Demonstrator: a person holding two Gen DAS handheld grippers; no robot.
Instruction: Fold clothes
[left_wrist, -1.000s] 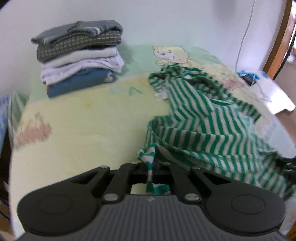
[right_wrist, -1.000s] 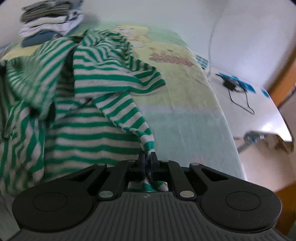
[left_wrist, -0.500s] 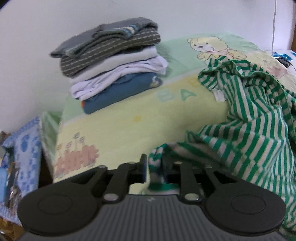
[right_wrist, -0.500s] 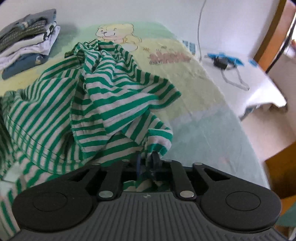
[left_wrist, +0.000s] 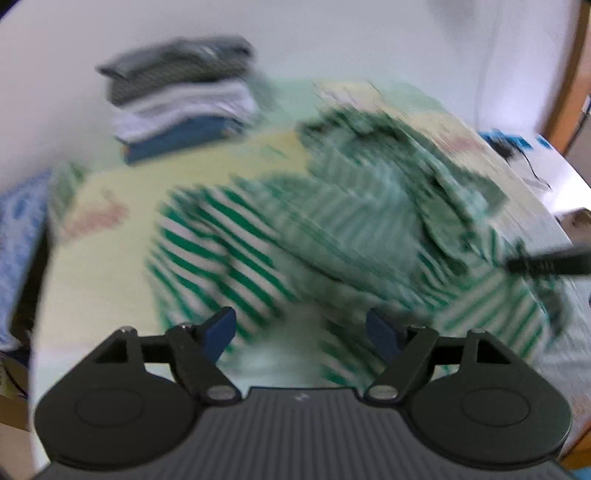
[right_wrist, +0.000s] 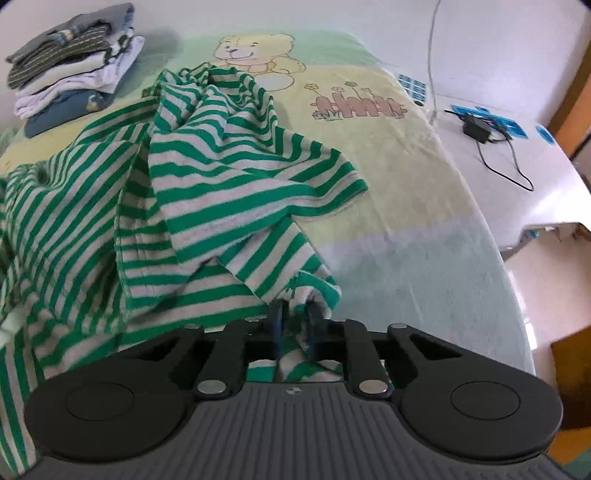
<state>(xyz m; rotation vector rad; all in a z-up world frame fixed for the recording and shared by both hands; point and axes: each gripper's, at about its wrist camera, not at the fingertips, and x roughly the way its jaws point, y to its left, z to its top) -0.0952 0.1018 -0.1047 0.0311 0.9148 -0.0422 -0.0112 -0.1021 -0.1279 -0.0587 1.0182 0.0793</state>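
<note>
We see striped shirt (right_wrist: 207, 192) crumpled mid-bed, unfolded; folded pile (right_wrist: 74, 66) done, far left. Left gripper (left_wrist: 301, 326) jaws opening, empty. Right gripper (right_wrist: 295, 321) jaws closing, pinching hem.

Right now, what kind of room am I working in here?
Most likely a bedroom in a home. The striped shirt lies on a child's blanket printed with a teddy bear, a stack of folded clothes sits by the wall, and a charger rests on a white side surface.
</note>
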